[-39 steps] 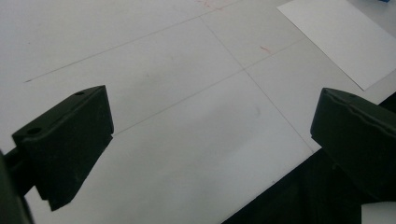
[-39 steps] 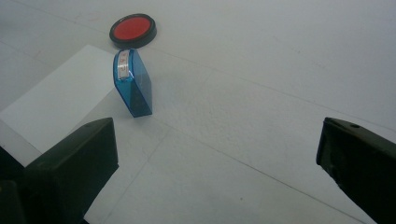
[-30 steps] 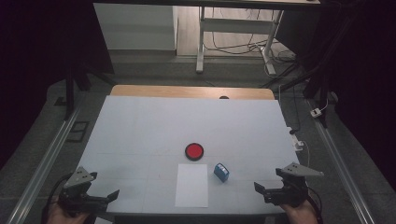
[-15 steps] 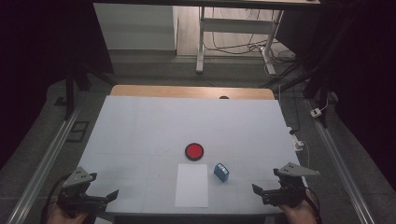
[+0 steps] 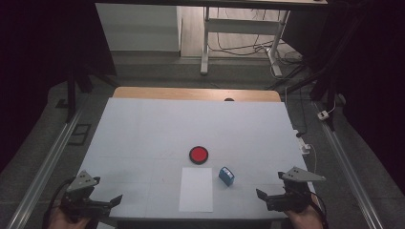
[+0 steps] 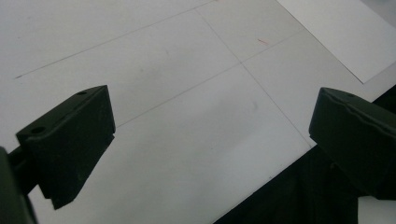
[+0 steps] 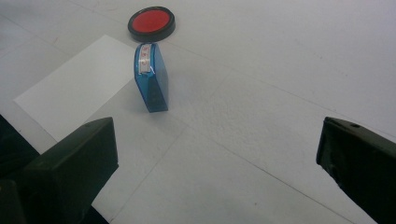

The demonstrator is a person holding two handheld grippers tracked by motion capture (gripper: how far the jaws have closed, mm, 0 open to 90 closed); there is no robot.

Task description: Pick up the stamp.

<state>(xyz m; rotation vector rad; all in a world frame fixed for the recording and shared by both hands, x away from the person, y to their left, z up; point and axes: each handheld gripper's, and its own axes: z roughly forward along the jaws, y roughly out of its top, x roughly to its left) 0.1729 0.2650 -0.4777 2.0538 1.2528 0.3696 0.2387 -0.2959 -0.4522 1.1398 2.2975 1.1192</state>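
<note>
A red round disc with a black rim (image 5: 198, 154) lies mid-table. In front of it lies a white paper sheet (image 5: 196, 189), and a small blue translucent stamp-like block (image 5: 226, 175) rests just right of the sheet. My left gripper (image 5: 111, 202) is at the front left corner, open and empty, over bare table (image 6: 212, 121). My right gripper (image 5: 262, 198) is at the front right, open, and points toward the blue block (image 7: 151, 77), well short of it (image 7: 219, 140). Beyond the block are the disc (image 7: 151, 22) and the sheet (image 7: 74, 88).
The table (image 5: 143, 129) is white with thin grid lines and a wooden strip along its far edge. Metal rails run along both sides. The sheet's corner (image 6: 345, 32) lies far from the left jaws, and the table's front edge drops off just below them.
Both grippers have shifted only slightly near the front edge. The disc, sheet and blue block have not moved.
</note>
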